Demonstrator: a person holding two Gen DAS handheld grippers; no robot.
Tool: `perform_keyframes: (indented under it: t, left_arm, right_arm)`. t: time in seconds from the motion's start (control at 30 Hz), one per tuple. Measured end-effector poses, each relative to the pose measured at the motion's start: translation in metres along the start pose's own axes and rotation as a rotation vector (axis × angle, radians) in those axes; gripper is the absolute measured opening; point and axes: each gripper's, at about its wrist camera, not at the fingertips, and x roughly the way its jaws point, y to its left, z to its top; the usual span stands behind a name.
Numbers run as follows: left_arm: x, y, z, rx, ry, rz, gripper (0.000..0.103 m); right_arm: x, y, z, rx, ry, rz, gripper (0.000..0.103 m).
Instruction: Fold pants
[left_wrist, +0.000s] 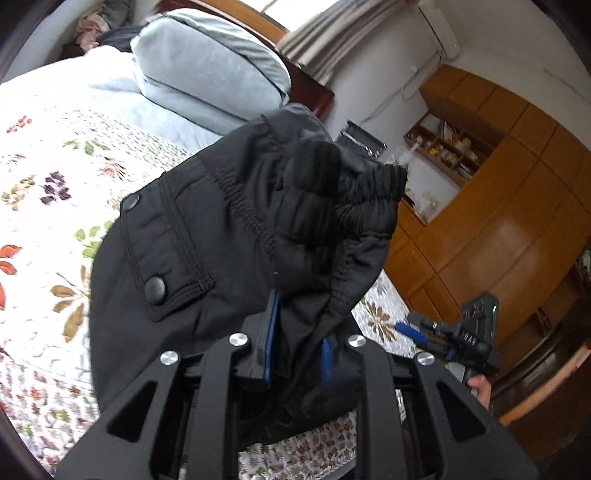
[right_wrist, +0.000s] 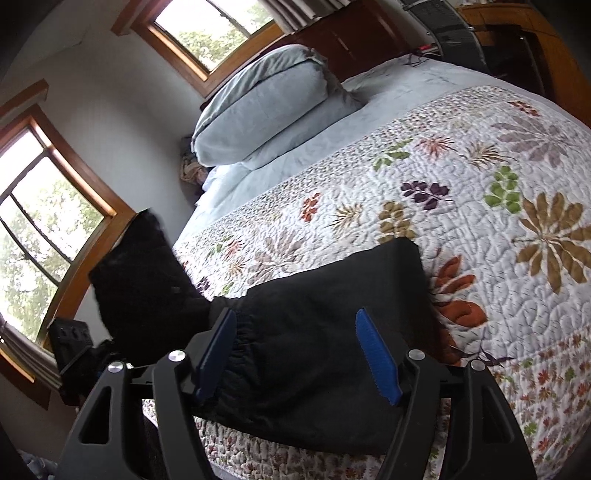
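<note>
Pants (left_wrist: 236, 236): black, soft, padded-looking cloth, bunched and lifted at the waist end above the bed's floral quilt (left_wrist: 48, 206). Clamped in the left hand-held gripper (left_wrist: 295, 343), blue pads nearly together with a thick wad of fabric pinched between them. Elastic waistband (left_wrist: 373, 188) gathered and flopped over at the top; flapped pocket (left_wrist: 166, 266) with two snap buttons facing the left wrist camera.

Seen from the right wrist: one end of the garment (right_wrist: 325, 325) lying flat near the quilt's edge (right_wrist: 498, 229), the rest rising in a dark mass toward the window (right_wrist: 48, 229) on the left. Right hand-held gripper (right_wrist: 295, 354) wide apart, blue pads either side of the flat cloth, gripping nothing; whether touching the fabric, cannot tell. Grey folded duvet (right_wrist: 266, 107) well apart at the head of the bed.

Handling, as a judgement: limp and floppy, probably light to moderate in weight, smooth shell likely a little slippery, so prone to sliding out of a shallow pinch. Not fragile. Best taken at firm, layered spots: waistband elastic, seams, hem cuffs. Avoid a single thin layer mid-leg, likely to drag and wrinkle. Likely needs laying out flat on the quilt, legs matched, before any fold.
</note>
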Motion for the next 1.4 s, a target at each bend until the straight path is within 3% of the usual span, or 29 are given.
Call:
perform_keyframes:
  t: [0.1, 0.37, 0.57, 0.9, 0.97, 1.13, 1.4]
  left_arm:
    - [0.022, -0.003, -0.010, 0.035, 0.047, 0.006, 0.017]
    - [0.069, -0.004, -0.041, 0.102, 0.178, 0.036, 0.017]
    - [0.080, -0.003, -0.049, 0.135, 0.201, 0.051, 0.018]
    - [0.092, -0.011, -0.056, 0.221, 0.230, 0.090, 0.020]
    - [0.094, -0.012, -0.058, 0.231, 0.236, 0.096, 0.021]
    - [0.097, -0.015, -0.059, 0.249, 0.240, 0.103, 0.022]
    - [0.099, -0.023, -0.063, 0.265, 0.237, 0.116, 0.023]
  right_arm:
    - [0.009, 0.002, 0.001, 0.018, 0.038, 0.052, 0.075]
    - [0.053, 0.005, 0.004, 0.110, 0.153, 0.178, 0.076]
    - [0.083, 0.019, 0.013, 0.130, 0.229, 0.244, 0.087]
    - [0.148, 0.025, 0.027, 0.215, 0.391, 0.254, 0.088]
    - [0.157, 0.027, 0.025, 0.216, 0.418, 0.244, 0.086]
    - [0.175, 0.034, 0.015, 0.194, 0.476, 0.227, 0.063]
    - [0.180, 0.037, 0.010, 0.191, 0.479, 0.206, 0.056]
